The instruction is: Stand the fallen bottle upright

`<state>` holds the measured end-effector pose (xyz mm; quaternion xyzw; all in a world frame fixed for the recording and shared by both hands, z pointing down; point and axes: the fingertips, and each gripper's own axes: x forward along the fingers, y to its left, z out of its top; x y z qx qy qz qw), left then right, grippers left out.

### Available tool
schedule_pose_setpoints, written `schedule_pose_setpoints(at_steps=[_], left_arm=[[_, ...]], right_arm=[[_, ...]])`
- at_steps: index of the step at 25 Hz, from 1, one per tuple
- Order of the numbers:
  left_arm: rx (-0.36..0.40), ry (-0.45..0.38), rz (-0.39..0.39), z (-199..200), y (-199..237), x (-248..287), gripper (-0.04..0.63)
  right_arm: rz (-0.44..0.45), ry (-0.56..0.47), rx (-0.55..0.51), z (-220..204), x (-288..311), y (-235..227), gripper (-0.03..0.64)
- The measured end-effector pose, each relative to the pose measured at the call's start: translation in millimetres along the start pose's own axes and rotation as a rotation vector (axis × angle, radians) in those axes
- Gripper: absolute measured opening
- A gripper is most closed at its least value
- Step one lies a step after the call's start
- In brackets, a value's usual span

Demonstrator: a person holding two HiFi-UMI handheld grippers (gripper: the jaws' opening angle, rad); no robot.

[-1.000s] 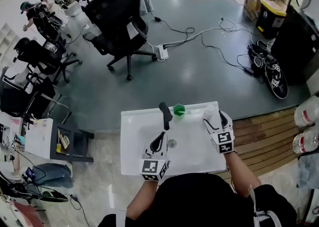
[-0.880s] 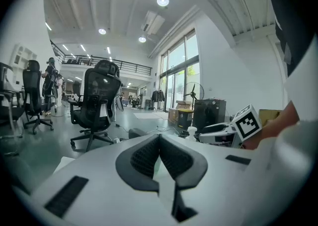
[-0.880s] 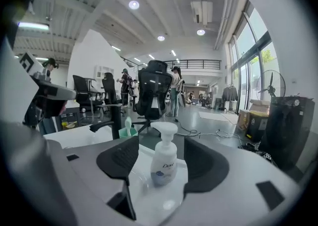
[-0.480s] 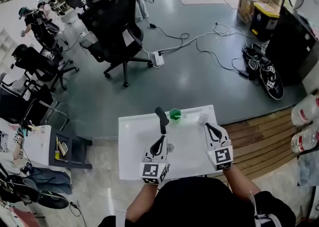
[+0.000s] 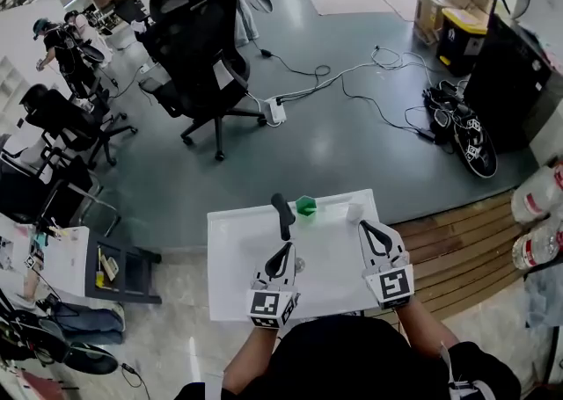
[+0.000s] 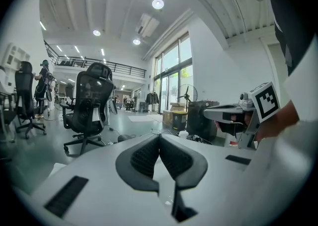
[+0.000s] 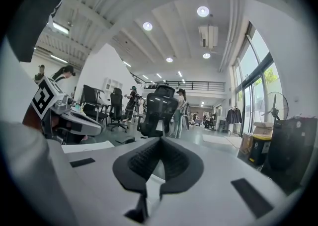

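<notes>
The small pale bottle stands upright near the far right edge of the white table. My right gripper hovers just on the near side of it, apart from it, jaws shut with nothing between them; in the right gripper view the pads meet. My left gripper hangs over the table's middle, also shut and holding nothing, and its pads touch in the left gripper view. Both grippers point roughly level, out over the room.
A green cube and a black upright handle sit at the table's far edge. A small grey disc lies by the left gripper. Office chairs, floor cables and wooden boards surround the table.
The right gripper let go of the bottle, rose, drew back toward me and shut. The bottle stays standing at the far right. The left gripper has barely moved.
</notes>
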<state>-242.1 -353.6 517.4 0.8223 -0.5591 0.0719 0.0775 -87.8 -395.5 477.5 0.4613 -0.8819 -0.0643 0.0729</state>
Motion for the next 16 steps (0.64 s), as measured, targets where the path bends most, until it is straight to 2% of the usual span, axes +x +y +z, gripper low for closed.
schedule_pose_setpoints(at_steps=[5,16], left_arm=[[0.014,-0.022,-0.011,9,-6,0,0.017],[0.014,-0.036,0.016,10,4,-2,0.017]], right_arm=[[0.010,-0.033,0.003,2,0,1,0.011],[0.051,-0.047,-0.011,6,9,11,0.011]])
